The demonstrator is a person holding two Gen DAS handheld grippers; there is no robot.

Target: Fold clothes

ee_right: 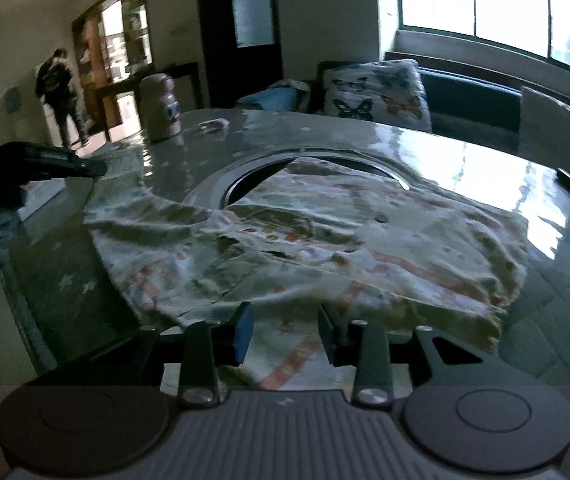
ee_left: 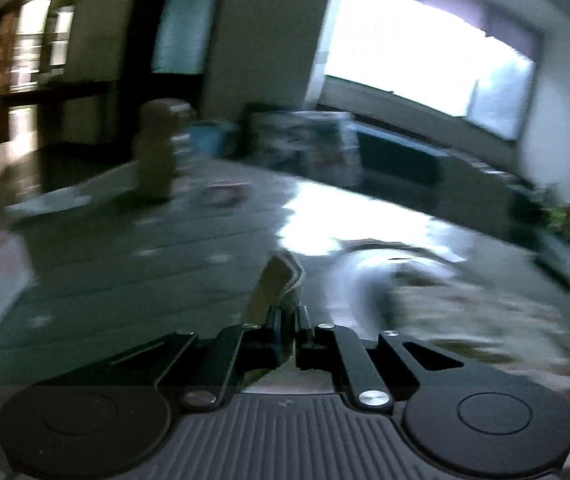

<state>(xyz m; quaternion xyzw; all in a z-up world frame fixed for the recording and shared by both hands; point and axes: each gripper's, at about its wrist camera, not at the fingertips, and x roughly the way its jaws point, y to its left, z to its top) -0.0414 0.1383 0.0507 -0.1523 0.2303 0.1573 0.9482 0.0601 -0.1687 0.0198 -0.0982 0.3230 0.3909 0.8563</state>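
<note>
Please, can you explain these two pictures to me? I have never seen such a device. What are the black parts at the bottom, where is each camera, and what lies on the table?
There is no robot here. A person holds one hand tool in each hand, and each tool ends in two-finger tongs. A camera sits on each tool and looks forward along its fingers, so the black parts at the bottom are the tool itself.

The blurred picture comes from the left tongs. They are shut on a corner of cloth.

The clearer picture comes from the right tongs. Their fingers stand apart over the near edge of a patterned garment, not pinching it.

The garment lies spread on a glossy table. A brownish jar stands at the far side. Behind is a butterfly cushion.
</note>
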